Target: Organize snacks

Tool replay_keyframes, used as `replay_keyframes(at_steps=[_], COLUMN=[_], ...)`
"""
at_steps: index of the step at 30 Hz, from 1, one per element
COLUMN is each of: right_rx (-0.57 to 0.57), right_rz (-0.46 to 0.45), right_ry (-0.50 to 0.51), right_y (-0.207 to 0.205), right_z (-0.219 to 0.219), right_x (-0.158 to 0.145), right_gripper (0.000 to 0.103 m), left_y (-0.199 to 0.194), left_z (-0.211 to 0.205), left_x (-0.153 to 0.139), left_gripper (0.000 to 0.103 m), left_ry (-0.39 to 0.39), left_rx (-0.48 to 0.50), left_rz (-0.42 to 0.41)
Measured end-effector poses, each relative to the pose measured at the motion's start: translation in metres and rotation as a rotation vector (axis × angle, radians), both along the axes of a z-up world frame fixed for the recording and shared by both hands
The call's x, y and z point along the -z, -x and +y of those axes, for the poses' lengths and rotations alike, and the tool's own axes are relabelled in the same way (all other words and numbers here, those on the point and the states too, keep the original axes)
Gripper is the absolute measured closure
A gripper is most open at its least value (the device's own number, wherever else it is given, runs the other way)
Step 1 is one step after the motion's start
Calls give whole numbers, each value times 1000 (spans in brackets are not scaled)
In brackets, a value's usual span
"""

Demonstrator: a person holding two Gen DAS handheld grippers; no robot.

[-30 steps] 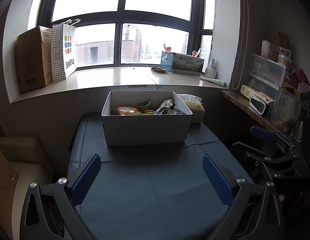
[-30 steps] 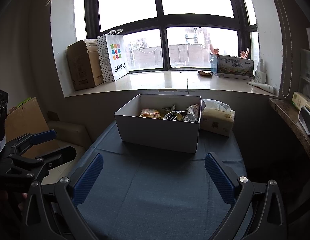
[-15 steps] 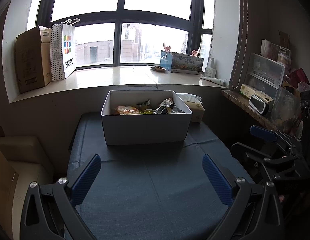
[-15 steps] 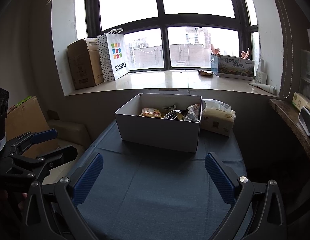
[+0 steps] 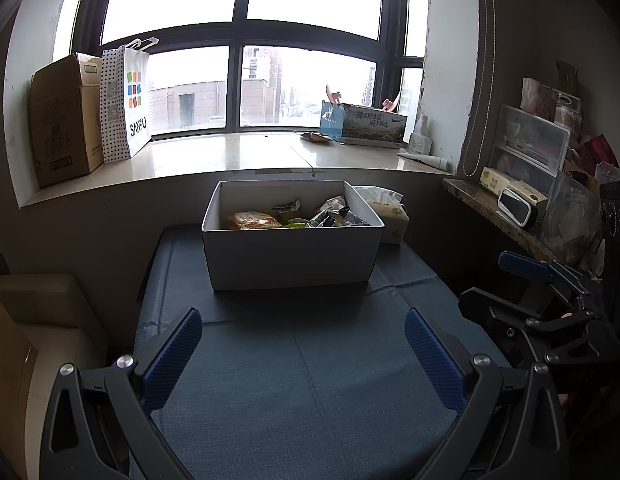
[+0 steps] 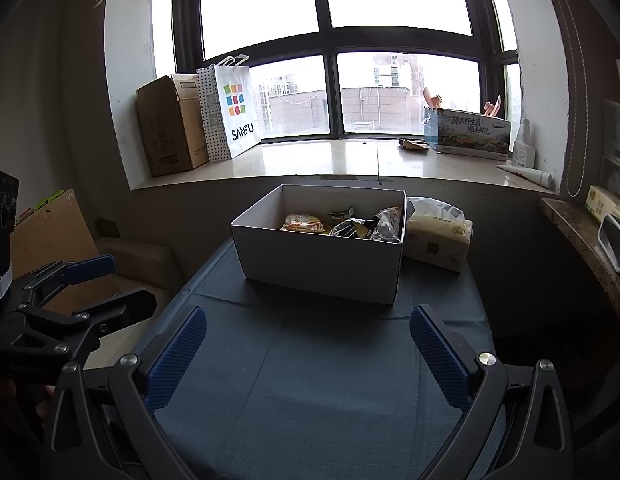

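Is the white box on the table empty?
No, the white box holds several snack packets, visible over its rim.

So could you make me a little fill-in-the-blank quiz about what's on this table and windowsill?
1. The snack packets lie inside a ____ box on the blue tablecloth.
2. The tissue pack sits on the box's ____ side.
3. On the windowsill, the SANFU bag stands beside a brown ____ box.
4. Both the left gripper and right gripper are ____.

Missing: white; right; cardboard; open
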State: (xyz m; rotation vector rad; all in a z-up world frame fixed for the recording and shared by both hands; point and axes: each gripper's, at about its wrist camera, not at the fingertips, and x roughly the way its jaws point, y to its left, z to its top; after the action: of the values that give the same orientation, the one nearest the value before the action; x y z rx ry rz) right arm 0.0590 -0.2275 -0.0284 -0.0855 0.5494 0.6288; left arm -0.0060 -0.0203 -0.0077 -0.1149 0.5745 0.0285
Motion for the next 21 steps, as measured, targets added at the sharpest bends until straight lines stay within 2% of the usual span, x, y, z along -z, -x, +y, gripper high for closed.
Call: replay_keyframes(at_steps=[21], right_rx=[-3], right_rz=[2], right_ry=[2], right_y=[0], right_z=[1], right_x=[2], right_gripper=[0], left_y=[0], left_z=[0], left_x=[1], left_gripper=[0], left_ry=[0], left_rx=[-1], left_rz=[1])
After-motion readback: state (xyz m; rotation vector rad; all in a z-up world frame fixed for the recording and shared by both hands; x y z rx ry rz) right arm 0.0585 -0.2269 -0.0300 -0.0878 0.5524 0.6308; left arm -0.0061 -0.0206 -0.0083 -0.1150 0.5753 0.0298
